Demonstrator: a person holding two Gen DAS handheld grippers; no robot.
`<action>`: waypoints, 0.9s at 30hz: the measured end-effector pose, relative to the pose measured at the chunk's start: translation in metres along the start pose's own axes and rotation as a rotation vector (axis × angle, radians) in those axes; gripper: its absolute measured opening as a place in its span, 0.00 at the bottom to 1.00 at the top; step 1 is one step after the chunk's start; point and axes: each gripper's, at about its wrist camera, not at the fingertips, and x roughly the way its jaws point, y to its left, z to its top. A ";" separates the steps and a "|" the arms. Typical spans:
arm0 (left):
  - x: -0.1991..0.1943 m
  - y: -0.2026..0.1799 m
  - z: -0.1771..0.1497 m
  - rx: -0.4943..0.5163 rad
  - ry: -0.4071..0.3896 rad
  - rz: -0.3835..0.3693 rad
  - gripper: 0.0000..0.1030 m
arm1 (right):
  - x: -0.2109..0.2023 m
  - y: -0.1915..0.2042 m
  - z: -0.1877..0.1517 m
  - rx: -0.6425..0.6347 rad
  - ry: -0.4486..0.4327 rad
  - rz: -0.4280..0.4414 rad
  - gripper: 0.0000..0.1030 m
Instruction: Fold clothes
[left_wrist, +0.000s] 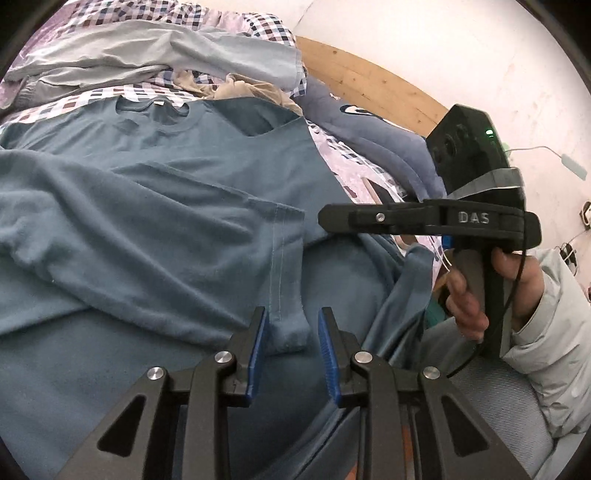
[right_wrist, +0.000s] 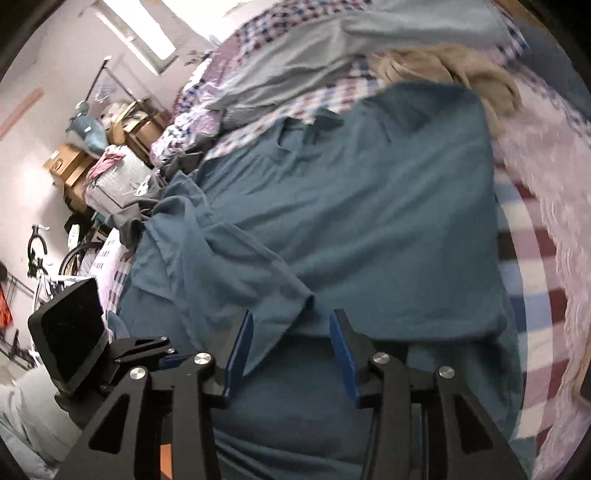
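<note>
Blue shirt (left_wrist: 207, 206) sleeve lies between your left claw's (left_wrist: 291, 343) parted fingers, ungripped; your right claw (right_wrist: 291, 350) gapes over a fold.

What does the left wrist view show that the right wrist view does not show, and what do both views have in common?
Only the left wrist view shows the wooden headboard, the dark blue garment and the person's hand holding the right gripper's handle. Only the right wrist view shows cardboard boxes and a bicycle beside the bed. Both show the teal T-shirt, the grey garment, the beige garment and the checked bedsheet.
</note>
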 end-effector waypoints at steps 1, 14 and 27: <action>-0.001 0.000 0.000 -0.004 -0.003 -0.007 0.28 | 0.000 -0.002 0.001 0.013 -0.004 -0.002 0.46; -0.125 0.094 0.024 -0.271 -0.405 0.136 0.54 | 0.031 0.011 0.012 0.002 0.002 -0.062 0.35; -0.209 0.215 -0.014 -0.730 -0.577 0.434 0.55 | -0.009 0.016 0.053 -0.038 -0.174 -0.193 0.01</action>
